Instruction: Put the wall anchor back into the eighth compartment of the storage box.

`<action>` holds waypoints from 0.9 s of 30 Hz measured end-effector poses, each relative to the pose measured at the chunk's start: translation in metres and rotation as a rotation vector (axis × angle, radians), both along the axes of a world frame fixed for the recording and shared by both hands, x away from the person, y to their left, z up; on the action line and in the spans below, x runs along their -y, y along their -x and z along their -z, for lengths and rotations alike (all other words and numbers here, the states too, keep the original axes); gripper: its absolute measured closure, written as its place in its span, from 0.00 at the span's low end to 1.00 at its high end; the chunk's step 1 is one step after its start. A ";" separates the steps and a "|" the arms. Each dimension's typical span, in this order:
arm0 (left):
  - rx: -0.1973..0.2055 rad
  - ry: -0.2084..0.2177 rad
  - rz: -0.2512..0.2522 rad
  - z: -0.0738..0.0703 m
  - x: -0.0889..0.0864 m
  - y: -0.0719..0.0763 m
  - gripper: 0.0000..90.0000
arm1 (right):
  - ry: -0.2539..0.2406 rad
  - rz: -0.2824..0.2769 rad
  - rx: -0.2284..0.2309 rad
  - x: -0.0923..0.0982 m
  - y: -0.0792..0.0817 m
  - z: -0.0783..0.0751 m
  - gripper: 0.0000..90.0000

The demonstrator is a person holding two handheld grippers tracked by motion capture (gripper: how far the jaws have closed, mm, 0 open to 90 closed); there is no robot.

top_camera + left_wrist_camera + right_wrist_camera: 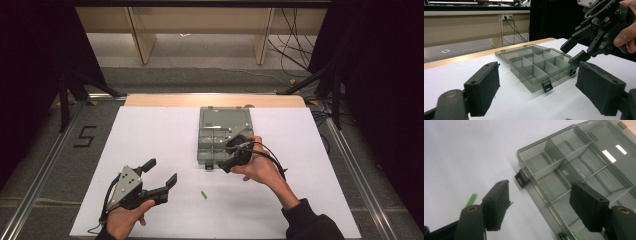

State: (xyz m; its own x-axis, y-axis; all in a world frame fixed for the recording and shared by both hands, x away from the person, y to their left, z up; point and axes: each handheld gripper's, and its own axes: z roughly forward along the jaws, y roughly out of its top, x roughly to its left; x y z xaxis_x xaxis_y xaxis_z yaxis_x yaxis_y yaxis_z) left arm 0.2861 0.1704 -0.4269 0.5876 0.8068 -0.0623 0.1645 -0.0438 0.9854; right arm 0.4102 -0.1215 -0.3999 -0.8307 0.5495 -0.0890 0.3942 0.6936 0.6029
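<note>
The left gripper [162, 174] sits low at the near left of the white table [150, 135], held in the left hand [125, 217], with its jaws spread wide and nothing between them. In its own view the two black pads [484, 90] frame the box ahead without touching it.

To the right of it, on the bare table surface near the front edge, lies a small green piece [204, 194], well apart from both grippers; it also shows beside the left jaw in the right gripper view [471, 199].

Further right, in the middle of the table, stands a grey see-through box [220, 137] with dividers, its lid folded back flat toward the far edge and a black latch [521, 178] hanging at its front wall.

The right gripper [226, 156], held in the right hand [260, 167], hovers over the box's near right corner. Its jaws stand apart with nothing gripped; one pad [587, 206] hangs above the compartments, the other over the table just beside the box.
</note>
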 end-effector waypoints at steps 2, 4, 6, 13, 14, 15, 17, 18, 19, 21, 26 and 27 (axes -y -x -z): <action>-0.001 0.001 -0.001 0.000 0.000 0.000 0.20 | 0.005 -0.019 0.002 -0.003 0.002 0.001 0.37; -0.001 0.001 -0.001 0.000 0.000 0.000 0.20 | 0.008 -0.027 -0.009 -0.007 0.004 0.002 0.37; -0.001 0.001 -0.001 0.000 0.000 0.000 0.20 | 0.011 -0.035 -0.015 -0.010 0.007 0.002 0.37; 0.000 0.003 -0.001 0.000 -0.001 0.000 0.20 | 0.027 -0.075 -0.023 -0.022 0.014 0.006 0.37; 0.000 0.002 -0.001 0.000 -0.001 0.000 0.20 | 0.029 -0.082 -0.026 -0.023 0.015 0.007 0.38; 0.000 0.001 -0.001 0.000 -0.001 0.000 0.20 | 0.034 -0.086 -0.037 -0.025 0.016 0.007 0.38; 0.000 0.002 -0.001 0.000 -0.001 0.000 0.20 | 0.044 -0.115 -0.048 -0.031 0.020 0.011 0.39; 0.001 0.002 -0.001 0.000 0.000 0.000 0.20 | 0.050 -0.119 -0.048 -0.032 0.021 0.012 0.39; 0.001 0.002 -0.001 0.000 0.000 0.000 0.20 | 0.050 -0.119 -0.048 -0.032 0.021 0.012 0.39; 0.002 0.001 -0.001 0.000 -0.001 0.000 0.20 | 0.067 -0.140 -0.066 -0.038 0.024 0.017 0.40; 0.003 0.006 -0.004 -0.001 -0.001 0.000 0.20 | 0.092 -0.166 -0.080 -0.045 0.028 0.025 0.40; 0.002 0.006 -0.005 -0.001 -0.001 0.001 0.20 | 0.092 -0.166 -0.080 -0.045 0.028 0.025 0.40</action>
